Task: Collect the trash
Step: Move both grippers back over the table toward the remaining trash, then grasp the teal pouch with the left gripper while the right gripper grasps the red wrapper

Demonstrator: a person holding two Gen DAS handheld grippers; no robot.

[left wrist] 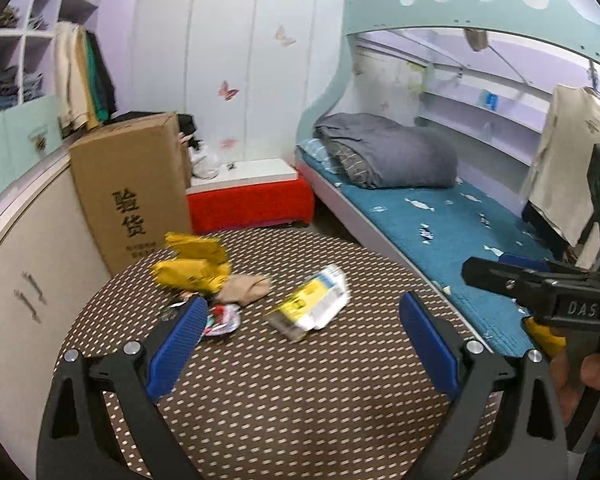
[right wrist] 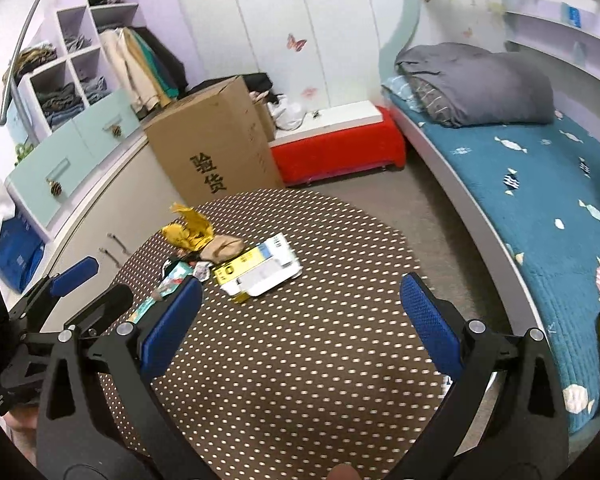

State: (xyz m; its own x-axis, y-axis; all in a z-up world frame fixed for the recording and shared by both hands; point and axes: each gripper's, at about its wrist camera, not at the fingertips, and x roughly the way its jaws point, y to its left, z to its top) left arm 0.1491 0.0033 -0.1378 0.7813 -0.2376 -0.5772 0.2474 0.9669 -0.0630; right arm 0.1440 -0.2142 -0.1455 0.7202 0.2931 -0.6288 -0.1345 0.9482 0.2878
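On the round brown dotted bench (right wrist: 320, 360), trash sits clustered: crumpled yellow wrapper (right wrist: 190, 230), flattened white-and-yellow carton (right wrist: 262, 274). My left tongs (left wrist: 300, 344) and right tongs (right wrist: 300, 320) hover spread, empty, lined up for picking.

Crumpled wrappers (left wrist: 194, 268), flattened carton (left wrist: 312, 306)

— What do we record on the left gripper (left wrist: 300, 334)?
— Black angular arms, silver round screws at the joints, ribbed blue finger pads (left wrist: 176, 346).
— And the right gripper (right wrist: 302, 324)?
— Same build; we read white "DAS" lettering on its black body, bare skin behind.
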